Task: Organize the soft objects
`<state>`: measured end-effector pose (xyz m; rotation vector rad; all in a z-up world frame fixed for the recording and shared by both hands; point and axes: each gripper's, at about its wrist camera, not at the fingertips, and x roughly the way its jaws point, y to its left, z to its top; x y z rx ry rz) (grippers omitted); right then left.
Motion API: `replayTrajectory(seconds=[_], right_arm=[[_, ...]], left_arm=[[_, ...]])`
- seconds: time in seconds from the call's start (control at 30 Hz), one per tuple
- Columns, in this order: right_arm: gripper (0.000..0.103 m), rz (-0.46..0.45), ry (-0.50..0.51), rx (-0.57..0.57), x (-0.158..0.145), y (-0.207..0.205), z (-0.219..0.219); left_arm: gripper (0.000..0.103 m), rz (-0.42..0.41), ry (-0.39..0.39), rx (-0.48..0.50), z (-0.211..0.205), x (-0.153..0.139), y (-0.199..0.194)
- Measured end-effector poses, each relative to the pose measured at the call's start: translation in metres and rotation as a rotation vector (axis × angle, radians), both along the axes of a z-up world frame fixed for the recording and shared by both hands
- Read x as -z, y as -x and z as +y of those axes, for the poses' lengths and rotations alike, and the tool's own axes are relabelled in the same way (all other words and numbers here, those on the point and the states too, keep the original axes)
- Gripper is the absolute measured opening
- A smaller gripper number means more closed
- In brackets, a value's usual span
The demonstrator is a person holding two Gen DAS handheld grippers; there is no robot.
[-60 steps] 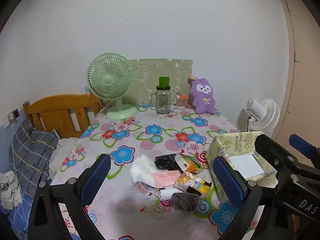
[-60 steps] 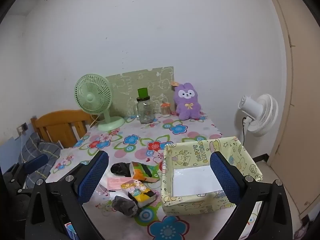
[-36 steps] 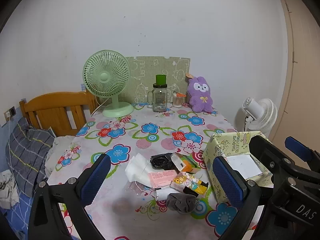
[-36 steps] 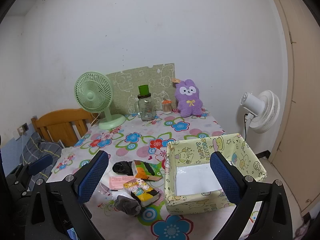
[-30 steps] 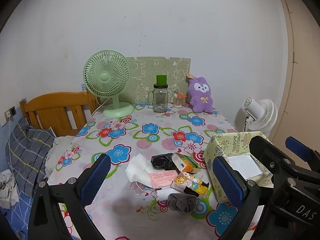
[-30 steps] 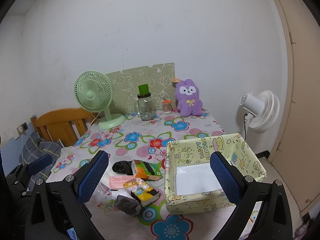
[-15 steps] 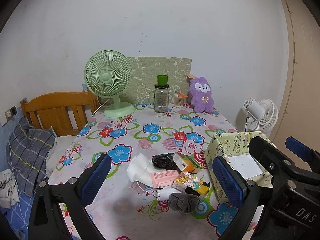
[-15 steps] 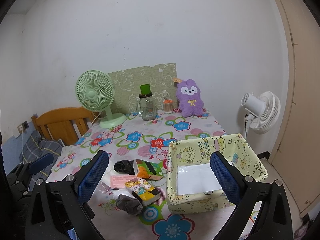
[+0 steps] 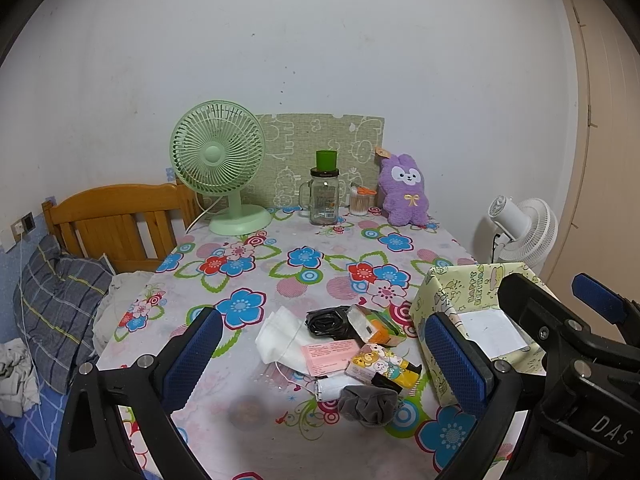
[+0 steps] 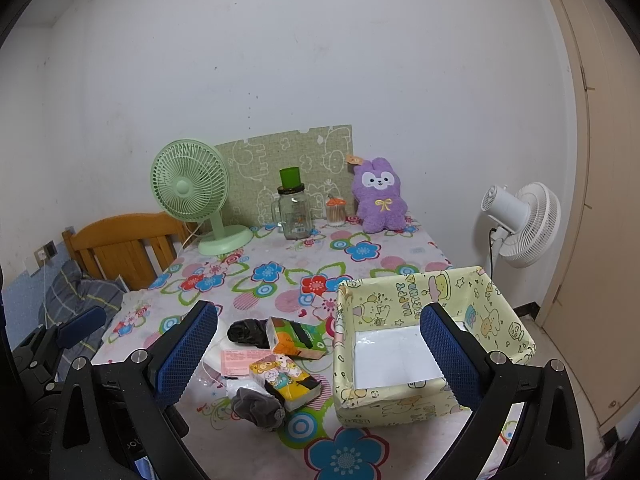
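Both tools spread wide, holding nothing. My left tool (image 9: 324, 358) hovers over the near edge of the floral surface (image 9: 280, 272); my right tool (image 10: 316, 354) hovers beside it, framing the yellow box (image 10: 516, 336). Soft pile sits just left of the box: grey scrunchie (image 10: 258, 402) nearest me, touching the cartoon tissue pack (image 10: 286, 380); pink packet (image 10: 240, 360) and white cloth (image 9: 278, 336) behind it, black bundle (image 10: 246, 332) and orange-green tissue pack (image 10: 296, 338) further back. Box holds only a white liner (image 10: 394, 356). Purple plush (image 10: 380, 196) stands upright at the far edge, well apart from the pile, near the glass jar (image 10: 294, 212) and green fan (image 10: 192, 192).
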<state>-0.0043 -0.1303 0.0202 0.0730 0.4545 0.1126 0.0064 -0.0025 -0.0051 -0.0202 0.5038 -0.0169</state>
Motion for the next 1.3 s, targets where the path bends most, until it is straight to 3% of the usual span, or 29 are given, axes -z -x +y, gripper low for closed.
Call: replayTrajectory(seconds=[1.3], right_arm=[[0.102, 0.017, 0.015, 0.0, 0.002, -0.009, 0.011]], left_arm=[[0.095, 0.009, -0.022, 0.009, 0.0, 0.003, -0.005]])
